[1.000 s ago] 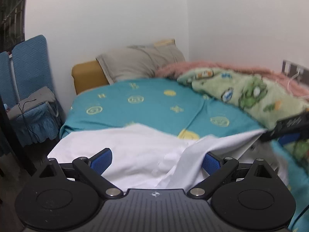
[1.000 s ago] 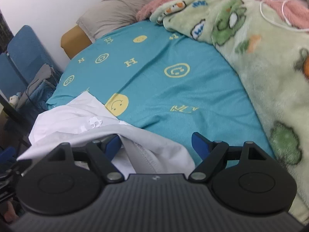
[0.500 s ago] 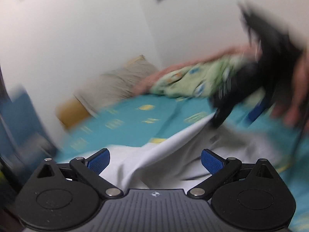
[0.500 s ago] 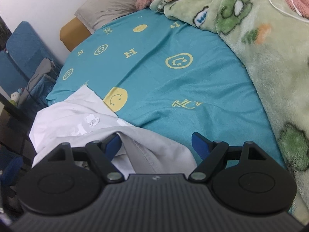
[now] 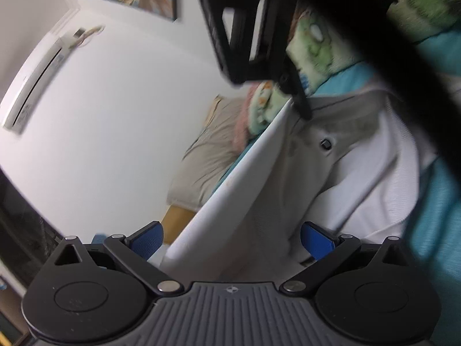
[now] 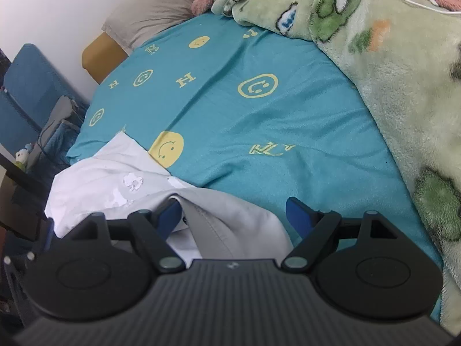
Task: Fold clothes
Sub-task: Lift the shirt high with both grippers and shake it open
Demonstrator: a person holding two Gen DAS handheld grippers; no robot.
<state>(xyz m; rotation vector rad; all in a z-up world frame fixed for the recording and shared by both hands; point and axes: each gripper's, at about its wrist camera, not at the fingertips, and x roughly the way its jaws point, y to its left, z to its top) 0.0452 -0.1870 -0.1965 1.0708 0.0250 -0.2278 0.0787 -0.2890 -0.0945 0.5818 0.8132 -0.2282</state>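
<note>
A: Shirt [image 6: 121,184] first: a white garment with a grey collar, lying rumpled at the near edge of the bed [image 6: 259,132], partly on the teal sheet and partly hanging toward the edge. In the left wrist view one stretch of it is pulled up into a taut, straight fold.

B: Who has hold of it?

A: Hard to say. The left gripper [image 5: 230,238] shows its jaws standing wide apart, with cloth running between the blue pads [image 5: 315,243] but not pinched. The right gripper [image 6: 234,214] likewise has its jaws apart, straddling the grey collar without clamping it.

B: So what is the risk?

A: Neither tool appears to grip, so I judge the raised fold could slump and the shirt slide off the bed edge. The left view is tilted and blurred, with the other gripper's dark body very close; the two tools could knock together.

B: Anything else?

A: Closing now might catch several layers at once, or only the collar, which would leave a crooked fold. The green blanket [image 6: 403,101] lies well apart, so it is no threat.
</note>
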